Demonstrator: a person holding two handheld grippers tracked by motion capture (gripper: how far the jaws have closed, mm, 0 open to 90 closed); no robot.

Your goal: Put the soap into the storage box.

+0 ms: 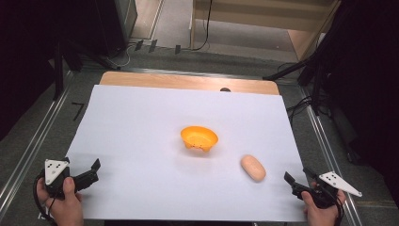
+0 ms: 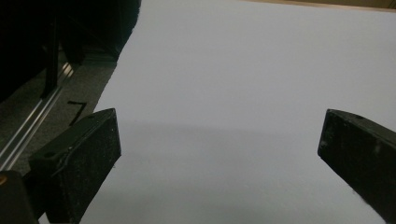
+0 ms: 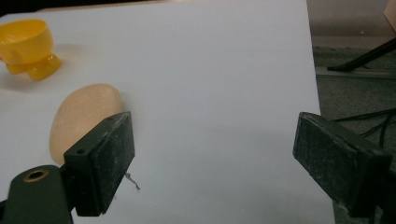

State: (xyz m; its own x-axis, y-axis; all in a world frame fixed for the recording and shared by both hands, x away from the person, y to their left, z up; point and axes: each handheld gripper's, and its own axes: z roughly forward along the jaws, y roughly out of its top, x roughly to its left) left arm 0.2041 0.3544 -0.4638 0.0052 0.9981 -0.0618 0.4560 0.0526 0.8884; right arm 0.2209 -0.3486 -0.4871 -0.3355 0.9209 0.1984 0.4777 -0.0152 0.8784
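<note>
An orange bowl with small feet stands upright near the middle of the white sheet. To its right and nearer me lies a pale tan, potato-shaped lump. My right gripper rests at the sheet's near right corner, a short way right of the lump, open with nothing between its jaws. In the right gripper view the lump lies partly behind the left jaw and the bowl sits at the top left. My left gripper is at the near left, open over bare sheet.
The sheet covers a wooden tabletop whose far edge shows. Metal rails run along both sides, with cables and dark stands off the right edge. Carpeted floor lies beyond the left edge.
</note>
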